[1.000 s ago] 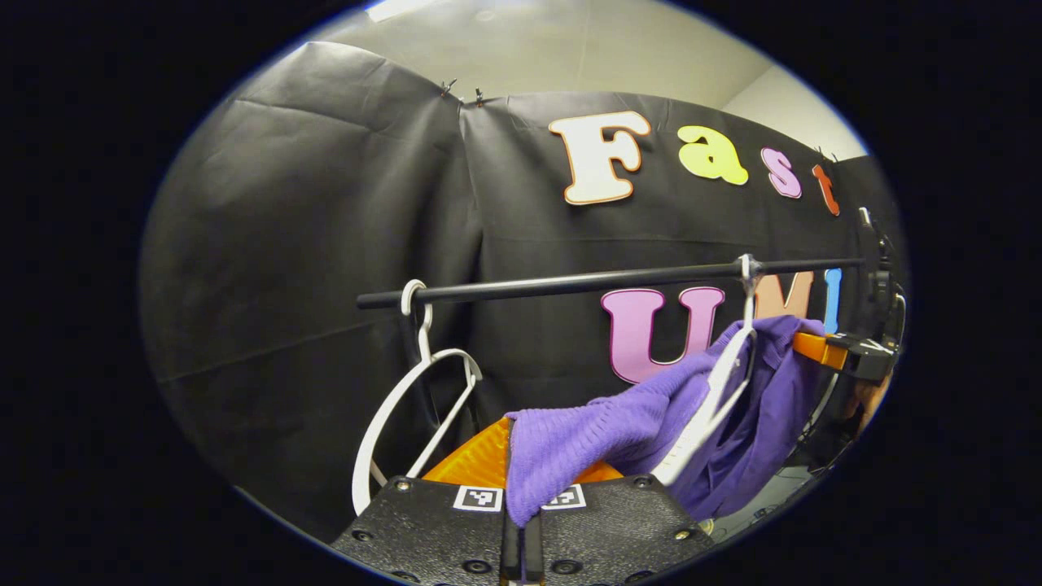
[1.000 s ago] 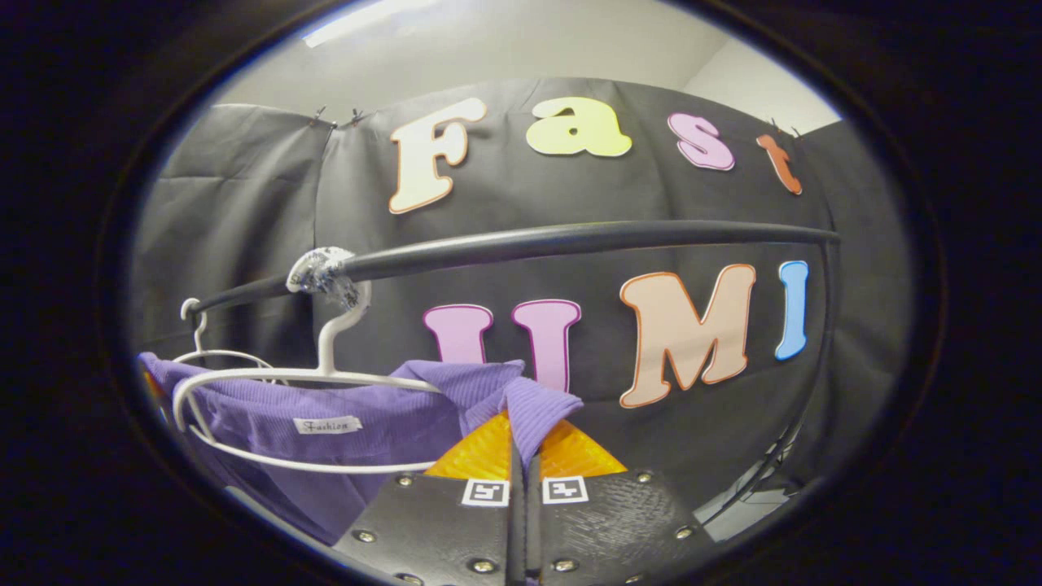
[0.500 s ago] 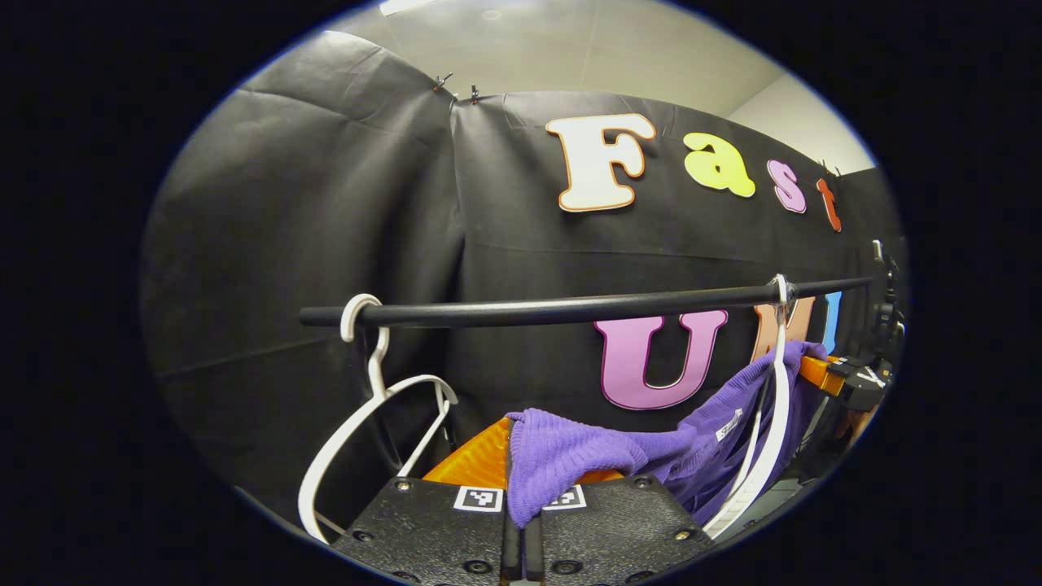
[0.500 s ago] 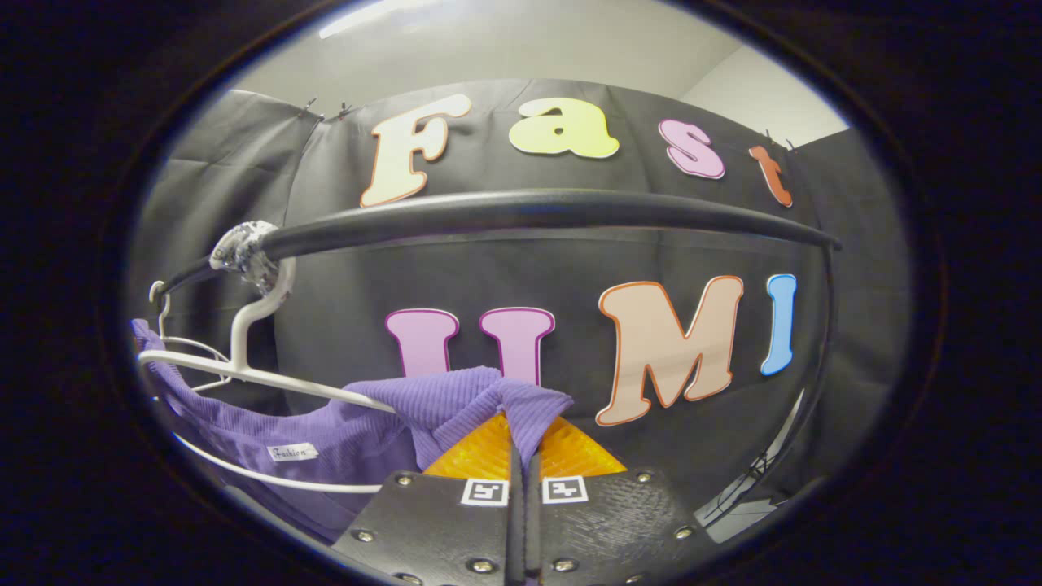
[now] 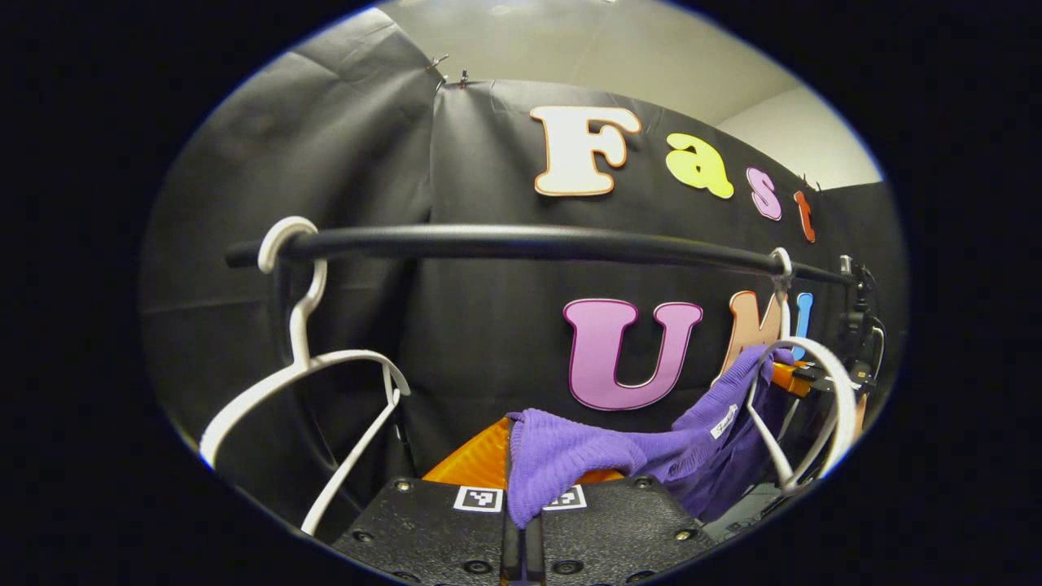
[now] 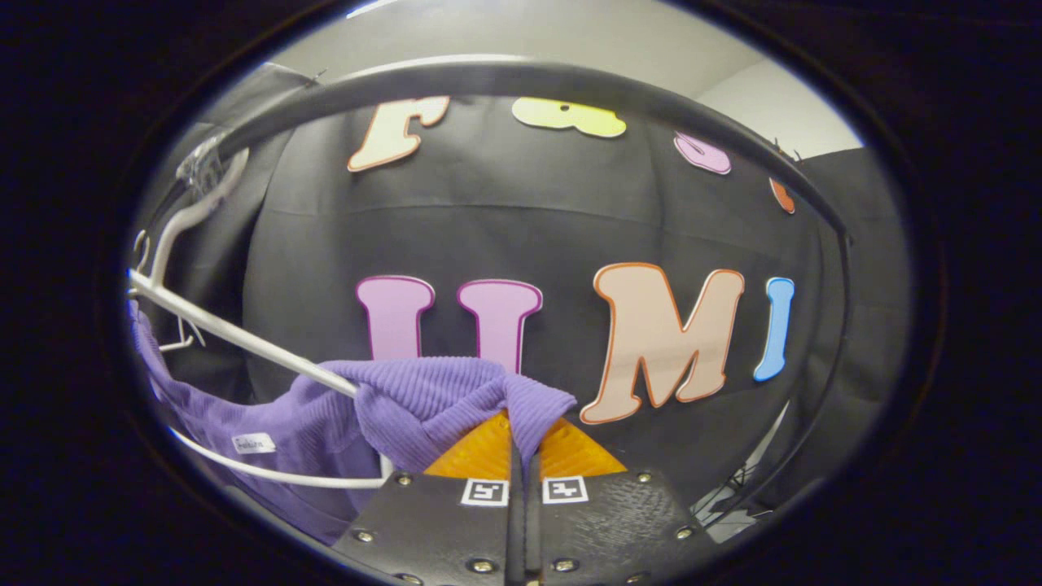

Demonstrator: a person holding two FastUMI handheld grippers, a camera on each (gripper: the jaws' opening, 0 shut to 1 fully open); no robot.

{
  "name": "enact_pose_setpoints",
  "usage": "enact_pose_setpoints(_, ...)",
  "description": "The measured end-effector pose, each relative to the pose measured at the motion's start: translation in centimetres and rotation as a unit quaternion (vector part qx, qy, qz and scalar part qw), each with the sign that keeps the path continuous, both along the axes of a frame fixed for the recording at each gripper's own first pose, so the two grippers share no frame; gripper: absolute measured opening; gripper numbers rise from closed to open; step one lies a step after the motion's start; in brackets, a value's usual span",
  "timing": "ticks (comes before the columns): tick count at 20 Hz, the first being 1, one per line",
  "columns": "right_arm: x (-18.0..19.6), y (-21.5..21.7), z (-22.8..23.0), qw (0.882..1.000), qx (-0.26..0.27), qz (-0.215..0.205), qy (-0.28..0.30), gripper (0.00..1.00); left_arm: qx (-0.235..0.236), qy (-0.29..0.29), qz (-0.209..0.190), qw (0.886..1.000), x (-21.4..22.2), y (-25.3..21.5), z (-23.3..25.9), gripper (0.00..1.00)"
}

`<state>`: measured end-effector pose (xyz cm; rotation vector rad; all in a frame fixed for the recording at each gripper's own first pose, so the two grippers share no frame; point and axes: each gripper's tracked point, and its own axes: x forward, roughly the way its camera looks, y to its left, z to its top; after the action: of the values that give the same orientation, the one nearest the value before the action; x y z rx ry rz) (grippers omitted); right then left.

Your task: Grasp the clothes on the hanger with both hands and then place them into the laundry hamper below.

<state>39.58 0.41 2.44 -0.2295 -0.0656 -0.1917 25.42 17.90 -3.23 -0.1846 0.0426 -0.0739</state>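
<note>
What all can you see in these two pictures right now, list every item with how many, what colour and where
purple garment: one, purple, stretched between both tongs, partly on the right-hand hanger
white hangers: two, white, hooked on the rail; one bare at its left end, one carrying the garment
rail: one, black, horizontal before the wall
left tongs: closed on the garment
right tongs: closed on the garment's other end

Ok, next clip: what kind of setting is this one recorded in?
Most likely a staged recording booth, not a home: black cloth wall behind, a black clothes rail carrying white hangers, and a purple knitted garment pinched by both grippers.
</note>
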Motion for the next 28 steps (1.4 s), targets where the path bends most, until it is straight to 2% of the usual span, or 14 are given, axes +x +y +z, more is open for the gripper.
enact_pose_setpoints(4, 0.5, -0.7, -3.6, 1.0, -0.002, -0.003, 0.025, 0.01, -0.036, 0.028, -0.003, 0.999, 0.6, -0.5, -3.4, 0.03)
enact_pose_setpoints(7, 0.4, -0.8, -7.4, 0.998, 0.024, -0.002, 0.061, 0.01, -0.046, 0.047, -0.005, 0.998, 1.4, -1.1, -7.0, 0.03)
enact_pose_setpoints(10, 0.5, -1.6, -11.3, 0.994, 0.037, -0.004, 0.104, 0.01, -0.104, 0.104, -0.009, 0.989, 1.2, -2.4, -12.3, 0.03)
enact_pose_setpoints(12, -0.1, -2.3, -13.0, 0.992, 0.028, -0.004, 0.12, 0.01, -0.128, 0.125, -0.002, 0.984, 0.9, -3.0, -14.0, 0.04)
enact_pose_setpoints(15, -2.0, -2.0, -15.3, 0.988, 0.049, 0.009, 0.148, 0.01, -0.117, 0.16, 0.014, 0.98, -0.8, -2.4, -17.6, 0.05)
enact_pose_setpoints(18, -4.0, -2.6, -17.1, 0.984, 0.053, 0.009, 0.168, 0.01, -0.083, 0.164, 0.019, 0.983, -3.3, -2.7, -19.4, 0.04)
enact_pose_setpoints(24, -7.9, -1.3, -19.8, 0.98, 0.027, 0.027, 0.195, 0.0, -0.041, 0.155, 0.026, 0.987, -4.3, -4.0, -17.8, 0.04)
enact_pose_setpoints(28, -11.9, 0.6, -19.1, 0.98, 0.012, 0.049, 0.193, 0.01, -0.025, 0.135, 0.03, 0.99, -8.3, -4.5, -15.2, 0.04)
